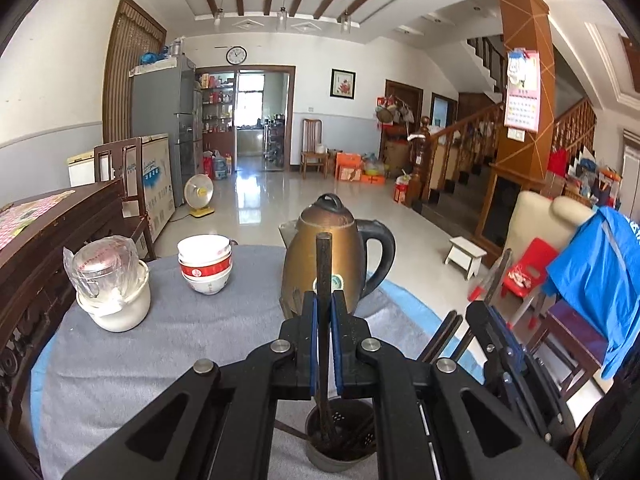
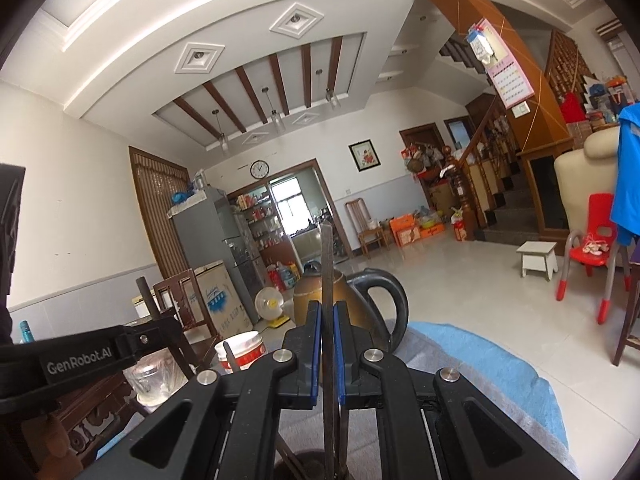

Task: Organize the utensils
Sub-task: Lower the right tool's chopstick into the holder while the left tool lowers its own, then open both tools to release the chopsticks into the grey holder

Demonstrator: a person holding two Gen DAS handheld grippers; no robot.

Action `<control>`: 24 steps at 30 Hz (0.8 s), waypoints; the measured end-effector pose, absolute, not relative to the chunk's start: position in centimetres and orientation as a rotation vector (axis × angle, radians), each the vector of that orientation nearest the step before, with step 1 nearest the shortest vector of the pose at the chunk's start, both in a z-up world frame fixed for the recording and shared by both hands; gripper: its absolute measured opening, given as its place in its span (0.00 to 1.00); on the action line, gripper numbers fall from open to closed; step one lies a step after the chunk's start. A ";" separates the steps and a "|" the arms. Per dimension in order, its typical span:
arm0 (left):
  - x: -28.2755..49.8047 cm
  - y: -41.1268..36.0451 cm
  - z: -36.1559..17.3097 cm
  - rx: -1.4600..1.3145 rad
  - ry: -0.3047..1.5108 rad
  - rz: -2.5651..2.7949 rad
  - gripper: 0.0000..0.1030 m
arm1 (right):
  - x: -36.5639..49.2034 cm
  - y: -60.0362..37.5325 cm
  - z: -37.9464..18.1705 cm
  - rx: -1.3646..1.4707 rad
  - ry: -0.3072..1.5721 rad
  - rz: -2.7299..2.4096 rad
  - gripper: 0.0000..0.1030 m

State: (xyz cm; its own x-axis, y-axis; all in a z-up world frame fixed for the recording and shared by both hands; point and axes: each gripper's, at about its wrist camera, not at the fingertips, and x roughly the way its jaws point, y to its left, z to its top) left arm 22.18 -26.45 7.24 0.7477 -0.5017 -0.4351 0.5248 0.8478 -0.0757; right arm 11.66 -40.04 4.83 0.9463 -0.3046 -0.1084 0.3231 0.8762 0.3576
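Note:
My left gripper is shut on a dark upright chopstick whose lower end stands in a round metal utensil holder on the grey cloth. My right gripper is shut on a thin grey utensil handle, held upright over the dark holder rim. The right gripper also shows in the left wrist view, just right of the left one. The left gripper appears in the right wrist view, with its chopstick sticking up.
A brass kettle with a black handle stands just behind the holder. Stacked red-and-white bowls and a white pot topped by a glass jug sit at the table's left. A dark wooden cabinet borders the left.

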 end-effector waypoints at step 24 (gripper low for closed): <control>19.5 -15.2 8.1 0.030 0.572 -0.541 0.87 | 7.5 -37.1 5.8 0.402 0.169 -0.040 0.72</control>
State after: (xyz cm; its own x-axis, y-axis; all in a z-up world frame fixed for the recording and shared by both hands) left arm 19.52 -15.17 8.10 0.7061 -0.4783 -0.5221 0.4946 0.8608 -0.1197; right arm 7.45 -37.12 5.81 0.9851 -0.0058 -0.1719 0.0727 0.9198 0.3856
